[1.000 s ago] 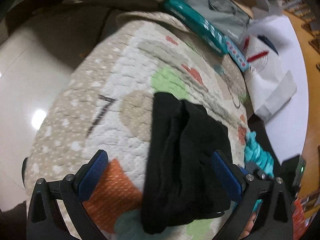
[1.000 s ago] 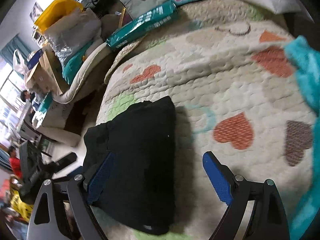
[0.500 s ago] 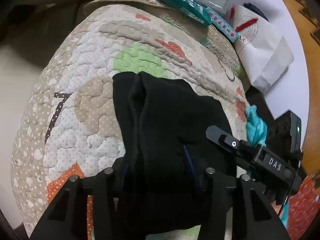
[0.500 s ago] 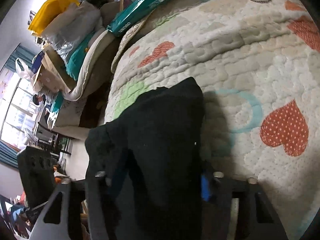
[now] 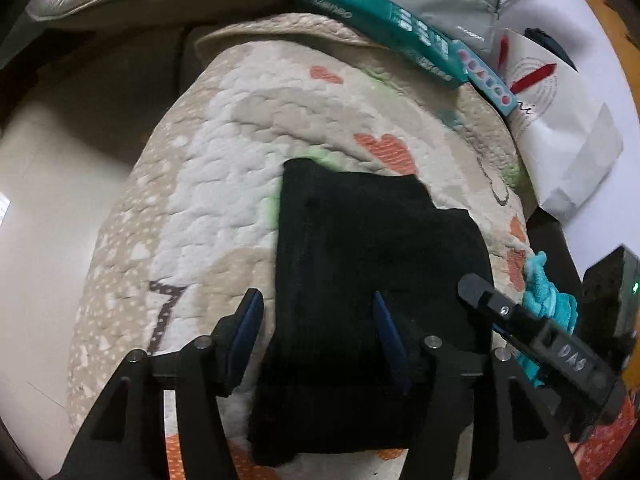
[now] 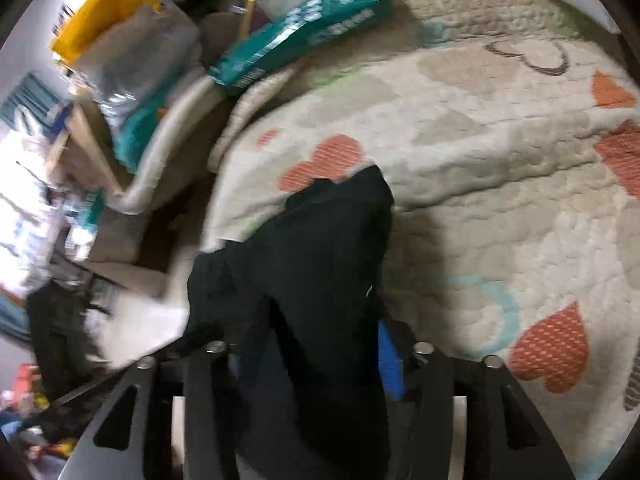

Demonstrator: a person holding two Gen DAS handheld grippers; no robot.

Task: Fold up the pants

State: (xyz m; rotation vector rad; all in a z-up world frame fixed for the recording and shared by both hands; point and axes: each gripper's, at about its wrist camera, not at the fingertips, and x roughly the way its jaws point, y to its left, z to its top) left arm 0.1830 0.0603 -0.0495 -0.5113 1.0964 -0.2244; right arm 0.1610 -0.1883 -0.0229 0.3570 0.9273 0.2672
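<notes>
Folded black pants lie on a quilted blanket with heart patterns. My left gripper straddles their left edge and its jaws are opening. The left pad stands off the cloth with quilt showing in the gap, and the right pad rests on the pants. In the right wrist view the pants bunch up between the fingers of my right gripper. Its jaws are also opening, and the blue right pad shows bare beside the cloth. The right gripper also appears over the pants' right edge.
A teal package and a white paper bag lie at the quilt's far end. Turquoise fluffy cloth sits at its right edge. Pale floor drops off to the left. A yellow bin and other clutter stand beyond the quilt's far end.
Both grippers came in from wide open, closed on the pants' near end, and their jaws now part again. The pants have slid up the quilt and their far end lies flatter and squarer.
</notes>
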